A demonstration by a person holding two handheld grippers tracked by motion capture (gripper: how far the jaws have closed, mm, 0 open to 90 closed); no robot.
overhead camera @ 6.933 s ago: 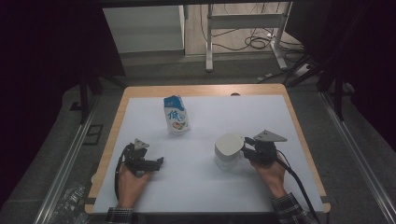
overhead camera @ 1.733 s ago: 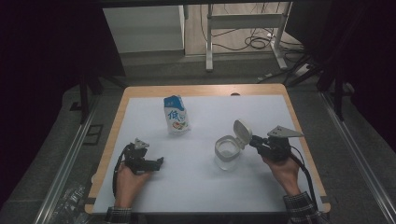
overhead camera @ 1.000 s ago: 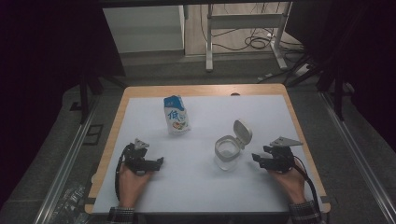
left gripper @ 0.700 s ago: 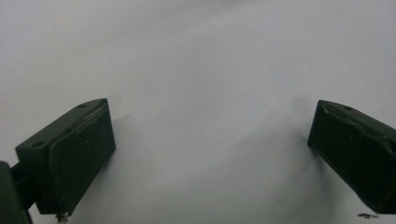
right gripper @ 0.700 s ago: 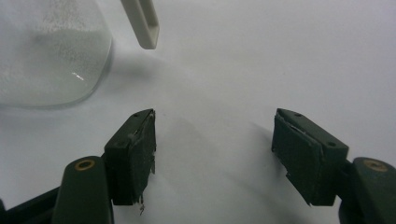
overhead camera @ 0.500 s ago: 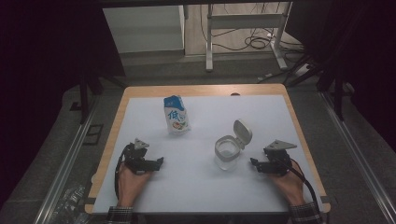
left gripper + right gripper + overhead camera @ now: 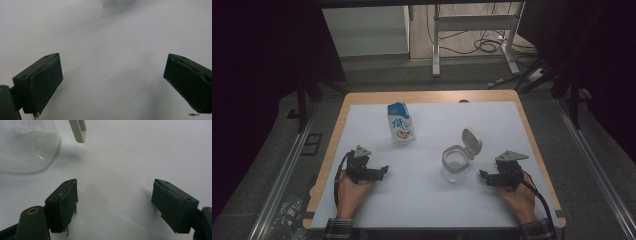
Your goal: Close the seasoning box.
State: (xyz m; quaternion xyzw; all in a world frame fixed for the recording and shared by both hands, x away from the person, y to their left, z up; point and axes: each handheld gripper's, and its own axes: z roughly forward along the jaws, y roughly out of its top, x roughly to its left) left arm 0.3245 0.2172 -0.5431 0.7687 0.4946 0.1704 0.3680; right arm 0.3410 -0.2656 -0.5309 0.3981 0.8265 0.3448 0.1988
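A clear jar stands right of centre on the white sheet, its white flip lid tilted up and open. In the right gripper view the jar is at the upper left, with the lid's edge above. My right gripper rests on the sheet just right of the jar, apart from it. Its jaws have just been opening and stand open with nothing between them. My left gripper lies at the front left, open over bare white sheet. A blue and white pouch stands upright at the back left.
The white sheet covers a wooden table whose rim shows at the back and sides. Beyond the far edge stand a metal frame and cables on the floor. A plastic bag lies on the floor at the front left.
The jar's lid went from shut to flipped open. My right gripper let go of it and drew back right and toward the front edge. The left gripper stayed put.
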